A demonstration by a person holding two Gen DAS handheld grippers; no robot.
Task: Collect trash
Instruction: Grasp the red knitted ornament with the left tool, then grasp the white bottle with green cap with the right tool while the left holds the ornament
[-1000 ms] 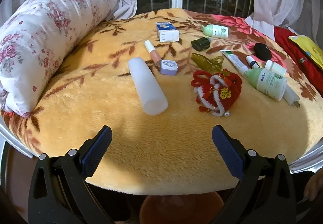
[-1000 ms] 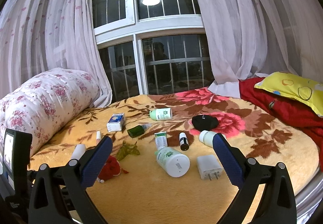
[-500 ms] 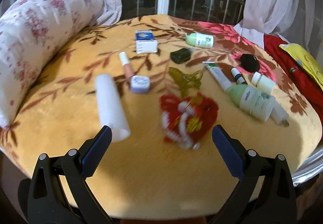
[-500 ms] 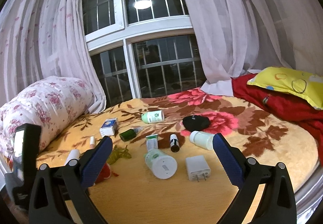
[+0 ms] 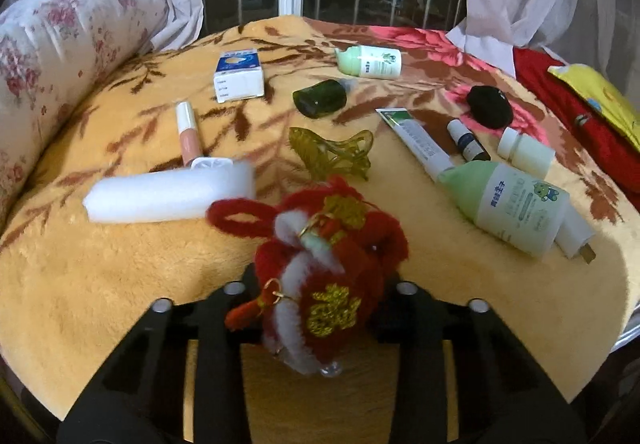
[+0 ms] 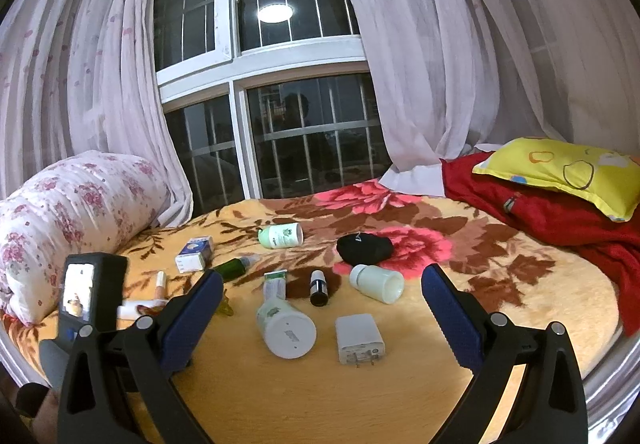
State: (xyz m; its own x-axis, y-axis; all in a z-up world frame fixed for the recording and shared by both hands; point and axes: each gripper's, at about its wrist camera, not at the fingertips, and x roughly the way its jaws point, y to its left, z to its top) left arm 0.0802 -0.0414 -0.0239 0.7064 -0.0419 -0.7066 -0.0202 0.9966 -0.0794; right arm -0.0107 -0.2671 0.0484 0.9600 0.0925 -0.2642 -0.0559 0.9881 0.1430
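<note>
The left gripper (image 5: 320, 296) has its jaws drawn in tight on the red plush ornament (image 5: 324, 264), which bunches up between them at the near edge of the bed (image 5: 100, 304). It is soft and fluffy, with loops and a dangling tassel. The hold may be on fuzz alone, so I reckon it could slide out once lifted, or a red loop could drag over the blanket.

At 10 o'clock from the ornament lies the white foam roll (image 5: 168, 192), close beside it; a careless lift could nudge it off the bed's edge. The yellow hair clip (image 5: 332, 154) sits just behind at 12 o'clock, and a loop might catch on its teeth.

The right gripper (image 6: 320, 320) stands wide apart with nothing between its jaws, hovering above the bed over the big green-capped bottle (image 6: 284, 320) and the white charger plug (image 6: 358, 338). The bottle lies on its side and would roll if clipped by 1 pad. The small dark vial (image 6: 319, 286) and white jar (image 6: 376, 282) lie just beyond, near enough to be knocked.

I see no bin in either view, so where the trash goes I cannot tell.
</note>
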